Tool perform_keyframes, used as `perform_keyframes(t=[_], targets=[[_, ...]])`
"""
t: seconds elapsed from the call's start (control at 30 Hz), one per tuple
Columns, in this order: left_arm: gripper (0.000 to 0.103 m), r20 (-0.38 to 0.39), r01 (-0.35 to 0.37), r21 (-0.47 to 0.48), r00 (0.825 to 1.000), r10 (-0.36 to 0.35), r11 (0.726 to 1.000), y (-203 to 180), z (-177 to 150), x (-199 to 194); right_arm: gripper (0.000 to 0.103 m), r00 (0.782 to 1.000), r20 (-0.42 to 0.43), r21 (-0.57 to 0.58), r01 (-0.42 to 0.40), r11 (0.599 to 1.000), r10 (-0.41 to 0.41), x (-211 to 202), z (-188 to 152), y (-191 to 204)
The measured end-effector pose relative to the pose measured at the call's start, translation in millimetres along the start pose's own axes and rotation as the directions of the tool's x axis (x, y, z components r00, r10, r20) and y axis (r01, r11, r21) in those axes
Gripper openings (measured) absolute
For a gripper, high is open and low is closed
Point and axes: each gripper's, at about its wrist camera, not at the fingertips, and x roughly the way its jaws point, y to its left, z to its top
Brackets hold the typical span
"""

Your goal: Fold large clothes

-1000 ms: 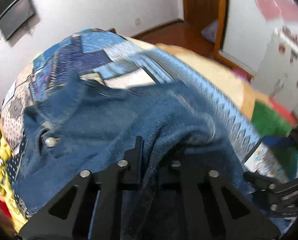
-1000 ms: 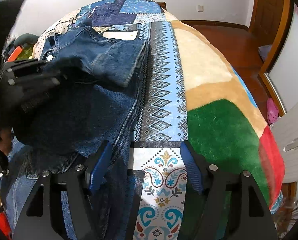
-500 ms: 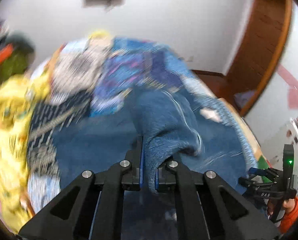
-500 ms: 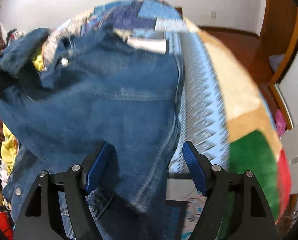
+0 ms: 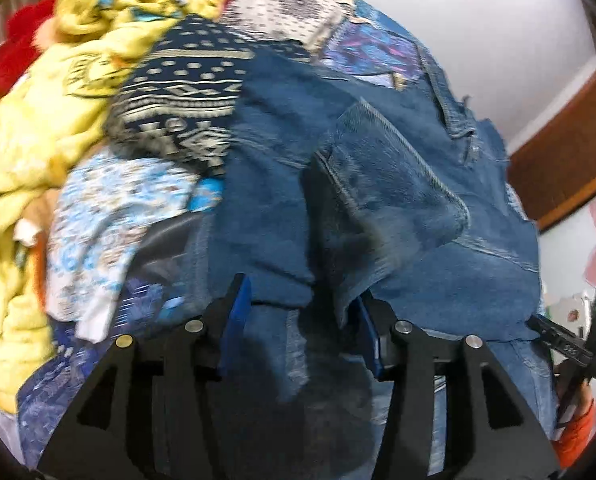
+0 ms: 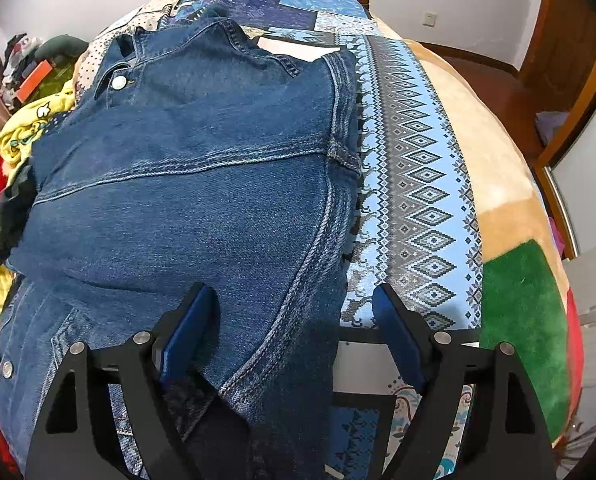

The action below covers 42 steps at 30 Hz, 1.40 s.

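A dark blue denim jacket (image 6: pixel 201 168) lies on the patchwork bed cover (image 6: pixel 414 184), collar and metal button at the far end, one side folded over its back. My right gripper (image 6: pixel 293 320) hangs over the jacket's near right edge. Its jaws are opening and its blue pads stand wide, clear of the cloth. In the left wrist view the denim jacket (image 5: pixel 398 200) fills the middle. My left gripper (image 5: pixel 304 320) points down at it with its jaws opening. A loose fold of denim lies between its pads, which no longer pinch it.
A heap of yellow clothes (image 5: pixel 37 120) and patterned blue fabric (image 5: pixel 177 92) sits beside the jacket; the yellow heap (image 6: pixel 21 132) also shows at the left of the right wrist view. A green patch (image 6: pixel 522 320) marks the bed's right side. A wooden door (image 6: pixel 562 40) stands beyond.
My left gripper swung across the jacket with a denim fold pinched in it, rolled, and then let its jaws part. The jacket went from hanging to lying flat. My right gripper's jaws widened.
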Motion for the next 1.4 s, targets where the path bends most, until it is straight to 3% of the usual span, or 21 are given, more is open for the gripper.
perform_keyframes(t=[0.07,0.13,0.23,0.3,0.5,0.67,0.77,1.17,1.3,1.4], targets=[[0.051,0.002,-0.029,0.006,1.0,0.029,1.0,6,-5,-1,0.081,1.0,0.001,0.0,0.007,1.0,-0.007,0,0,0],[0.051,0.0,-0.111,0.016,0.994,0.111,0.994,12,-10,-3,0.081,1.0,0.001,0.001,0.013,1.0,-0.013,0,0,1],[0.051,-0.004,-0.106,0.02,0.994,0.106,0.994,19,-17,-9,0.082,1.0,0.001,-0.002,0.023,1.0,-0.023,0,0,2],[0.051,0.012,-0.145,0.052,0.989,0.145,0.988,18,-17,-19,0.082,1.0,-0.004,-0.009,0.03,1.0,-0.03,-2,1,3],[0.054,0.071,-0.138,0.088,0.989,0.132,0.987,19,16,-41,0.082,0.998,0.013,-0.007,0.055,0.998,-0.055,-16,15,-3],[0.069,0.124,-0.15,0.101,0.983,0.137,0.984,20,57,-43,0.082,0.996,0.083,0.029,0.026,0.999,-0.028,-35,38,-15],[0.073,0.119,-0.159,0.118,0.982,0.145,0.98,19,75,-32,0.082,0.994,0.104,0.038,0.01,0.999,-0.014,-38,54,-17],[0.073,-0.042,-0.062,0.057,0.997,0.064,0.996,25,135,60,0.082,0.997,0.08,-0.005,0.001,1.0,-0.001,8,93,-16],[0.073,-0.048,-0.009,0.05,0.999,0.012,0.999,24,149,76,0.081,0.998,0.061,0.016,-0.009,1.0,0.008,24,102,-19],[0.069,-0.042,0.016,0.049,0.999,-0.014,0.999,22,155,88,0.073,0.998,0.057,0.032,-0.026,0.999,0.025,32,108,-22]])
